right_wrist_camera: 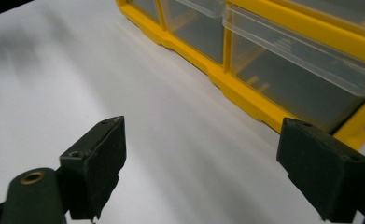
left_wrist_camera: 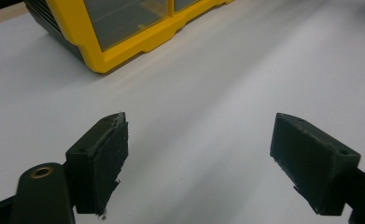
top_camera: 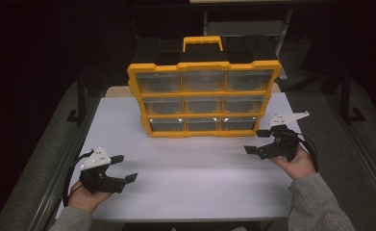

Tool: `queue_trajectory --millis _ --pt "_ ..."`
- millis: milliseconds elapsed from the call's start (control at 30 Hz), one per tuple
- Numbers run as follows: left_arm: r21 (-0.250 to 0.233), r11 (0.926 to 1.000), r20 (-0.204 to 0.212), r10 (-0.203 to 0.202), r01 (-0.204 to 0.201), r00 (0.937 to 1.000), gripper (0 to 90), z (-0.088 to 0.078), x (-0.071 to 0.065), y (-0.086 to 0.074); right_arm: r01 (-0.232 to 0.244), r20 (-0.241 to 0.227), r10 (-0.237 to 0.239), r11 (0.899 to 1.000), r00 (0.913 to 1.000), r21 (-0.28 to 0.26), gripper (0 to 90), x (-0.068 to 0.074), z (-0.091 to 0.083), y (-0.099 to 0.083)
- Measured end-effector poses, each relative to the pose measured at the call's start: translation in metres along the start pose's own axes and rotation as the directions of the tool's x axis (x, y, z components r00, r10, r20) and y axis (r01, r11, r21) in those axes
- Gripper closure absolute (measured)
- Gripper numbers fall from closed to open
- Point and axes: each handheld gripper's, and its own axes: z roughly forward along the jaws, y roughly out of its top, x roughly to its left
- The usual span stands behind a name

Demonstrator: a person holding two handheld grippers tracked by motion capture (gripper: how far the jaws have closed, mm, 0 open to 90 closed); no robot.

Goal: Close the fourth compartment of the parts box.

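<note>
Drawer cabinet at the far middle of the table, both grippers empty.

The yellow drawer cabinet [top_camera: 204, 98] stands upright on the white table [top_camera: 195, 168], its long axis running left to right, drawer fronts facing the person. The right gripper [top_camera: 258, 142], jaws apart, sits just beside the cabinet's lower right corner and is the nearer; the bottom right drawer [right_wrist_camera: 292, 70] lies ahead of it. The left gripper [top_camera: 124, 167], jaws apart, rests well apart from the cabinet. Drawer contents are hard to make out.
</note>
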Motion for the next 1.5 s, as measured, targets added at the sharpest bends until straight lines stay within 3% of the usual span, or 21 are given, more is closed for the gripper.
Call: queue_trajectory --millis 233,267,667,1033,1233,1500 --pt "0.010 0.9999 -0.018 -0.007 0.007 0.9998 18.1 -0.001 -0.001 -0.001 -0.021 0.039 0.021 1.000 0.9990 -0.001 12.4 0.002 -0.008 -0.011" --pt "0.010 0.9999 -0.019 -0.010 0.010 0.9998 18.1 -0.001 -0.002 -0.001 -0.005 0.042 0.006 1.000 0.9991 -0.008 12.4 0.002 -0.009 -0.012" --pt "-0.001 0.9997 -0.039 -0.023 0.023 0.9990 18.1 -0.005 -0.007 -0.001 -0.023 0.071 0.025 1.000 0.9972 -0.019 12.5 0.004 -0.026 -0.034" --pt "0.000 0.9995 -0.039 -0.032 0.032 0.9987 18.2 -0.006 -0.009 -0.007 -0.054 0.076 0.054 0.998 0.9956 0.007 12.6 0.005 -0.026 -0.057" --pt "-0.013 0.9986 -0.047 -0.052 0.051 0.9975 18.3 -0.008 -0.009 -0.011 -0.045 0.076 0.045 0.999 0.9961 -0.001 12.7 0.009 -0.028 -0.061" --pt "-0.017 0.9994 -0.044 -0.031 0.030 0.9986 17.9 -0.003 -0.006 -0.010 -0.055 0.075 0.053 0.998 0.9957 0.012 12.6 0.011 -0.026 -0.066"
